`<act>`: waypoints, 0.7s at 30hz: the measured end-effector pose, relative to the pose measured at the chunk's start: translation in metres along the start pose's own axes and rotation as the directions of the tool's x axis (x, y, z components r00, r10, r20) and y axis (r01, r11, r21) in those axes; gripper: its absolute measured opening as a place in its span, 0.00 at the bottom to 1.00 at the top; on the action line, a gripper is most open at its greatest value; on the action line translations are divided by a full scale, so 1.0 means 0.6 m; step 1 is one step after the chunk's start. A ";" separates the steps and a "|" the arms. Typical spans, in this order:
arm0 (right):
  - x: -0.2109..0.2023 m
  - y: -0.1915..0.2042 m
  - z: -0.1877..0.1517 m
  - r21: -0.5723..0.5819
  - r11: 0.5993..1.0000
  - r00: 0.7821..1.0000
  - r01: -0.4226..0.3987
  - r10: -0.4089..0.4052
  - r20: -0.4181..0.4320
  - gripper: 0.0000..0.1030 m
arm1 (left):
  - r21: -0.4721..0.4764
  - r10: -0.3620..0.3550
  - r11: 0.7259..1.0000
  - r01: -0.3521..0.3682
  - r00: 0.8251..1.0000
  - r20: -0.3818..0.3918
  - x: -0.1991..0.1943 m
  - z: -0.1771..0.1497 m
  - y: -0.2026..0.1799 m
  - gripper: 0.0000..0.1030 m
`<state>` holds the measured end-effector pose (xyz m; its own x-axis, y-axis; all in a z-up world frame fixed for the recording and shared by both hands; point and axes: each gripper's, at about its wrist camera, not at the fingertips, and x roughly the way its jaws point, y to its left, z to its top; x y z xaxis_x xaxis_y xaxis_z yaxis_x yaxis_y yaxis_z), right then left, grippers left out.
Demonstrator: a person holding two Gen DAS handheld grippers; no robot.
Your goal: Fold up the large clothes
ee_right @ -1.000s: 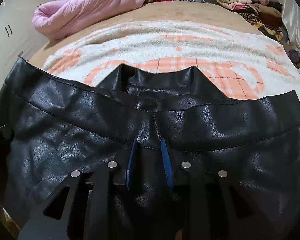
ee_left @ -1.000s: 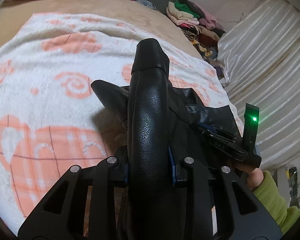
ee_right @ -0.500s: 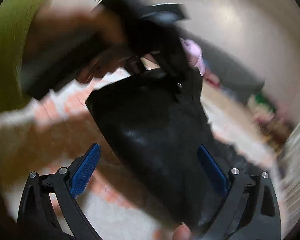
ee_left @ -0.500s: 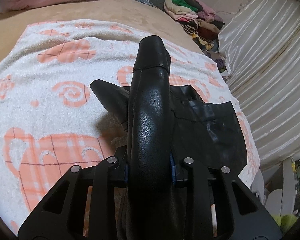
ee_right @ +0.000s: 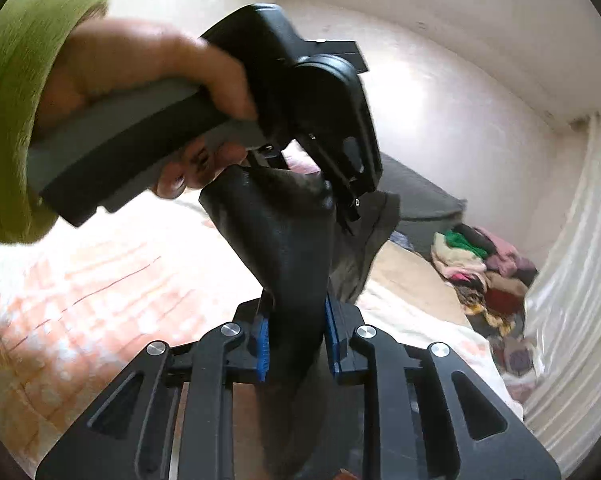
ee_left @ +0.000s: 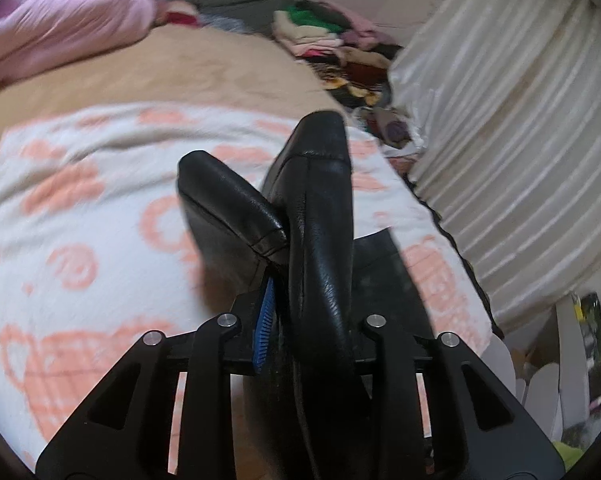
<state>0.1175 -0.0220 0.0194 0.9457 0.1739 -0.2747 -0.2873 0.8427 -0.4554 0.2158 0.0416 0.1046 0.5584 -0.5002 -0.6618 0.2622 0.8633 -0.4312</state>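
One black leather-look garment (ee_left: 320,248) is lifted above the bed, gripped at two places. It is smooth, faintly grained and glossy, with stitched seams; in the left wrist view one thick fold rises toward 12 o'clock and a second rounded flap leans toward 10 o'clock, while the rest hangs toward 4 o'clock over the blanket.

The left gripper (ee_left: 304,320) has its two fingers pinching that thick fold; one ribbed blue pad (ee_left: 263,328) shows beside the leather, the other is hidden behind it. The right gripper (ee_right: 296,340) is closing, its two blue pads (ee_right: 261,344) pressing on a narrow bunched strip of the same garment, which climbs toward 12 o'clock. In the right wrist view, at 11 o'clock, the person's left hand (ee_right: 140,80), in a lime-green knitted sleeve (ee_right: 16,92), holds the grey handle of the other gripper.

Beneath lies one fluffy white blanket (ee_left: 80,220) with peach swirls and checked shapes, spread on a tan bed sheet (ee_left: 180,68). At 10 o'clock in the left view sits one puffy pink quilt (ee_left: 60,28); at 1 o'clock a heap of folded clothes (ee_left: 332,48) in many colours, too blurred to count. A pleated cream curtain (ee_left: 512,128) fills 2 to 3 o'clock
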 end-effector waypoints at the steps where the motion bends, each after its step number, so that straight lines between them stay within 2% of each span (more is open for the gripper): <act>1: -0.006 -0.021 -0.003 0.031 0.999 1.000 0.006 -0.006 0.000 0.19 | 0.017 -0.004 1.000 0.004 1.000 -0.004 0.008 0.009 -0.021 0.21; 7: -0.041 -0.139 -0.045 0.174 0.982 0.997 0.072 -0.068 -0.026 0.18 | 0.094 -0.036 0.995 0.039 0.999 -0.039 0.085 0.040 -0.139 0.27; 11: -0.048 -0.194 -0.090 0.288 0.954 0.996 0.078 -0.059 -0.071 0.18 | 0.149 -0.020 0.988 0.032 0.996 -0.082 0.151 0.037 -0.203 0.30; 13: -0.050 -0.209 -0.113 0.377 0.924 0.995 0.063 -0.028 -0.096 0.18 | 0.163 -0.013 0.986 0.031 0.994 -0.110 0.182 0.033 -0.223 0.34; 15: -0.052 -0.233 -0.145 0.489 0.871 0.993 0.041 0.016 -0.113 0.18 | 0.170 -0.002 0.985 0.027 0.990 -0.141 0.216 0.027 -0.239 0.38; 17: -0.047 -0.248 -0.164 0.573 0.819 0.990 0.031 0.052 -0.128 0.18 | 0.150 -0.032 0.987 0.056 0.987 -0.158 0.234 0.023 -0.244 0.38; 19: -0.038 -0.268 -0.194 0.654 0.756 0.984 0.022 0.098 -0.147 0.18 | 0.124 -0.078 0.988 0.095 0.987 -0.139 0.233 0.022 -0.243 0.37; 21: -0.037 -0.282 -0.219 0.722 0.692 0.977 0.018 0.142 -0.161 0.18 | 0.138 -0.076 0.986 0.091 0.991 -0.113 0.221 0.018 -0.239 0.38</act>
<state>0.1251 -0.2357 -0.0089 0.8586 0.2075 -0.4689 -0.0714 0.9539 0.2913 0.2608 -0.1479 0.0856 0.4444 -0.5688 -0.6921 0.4183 0.8149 -0.4012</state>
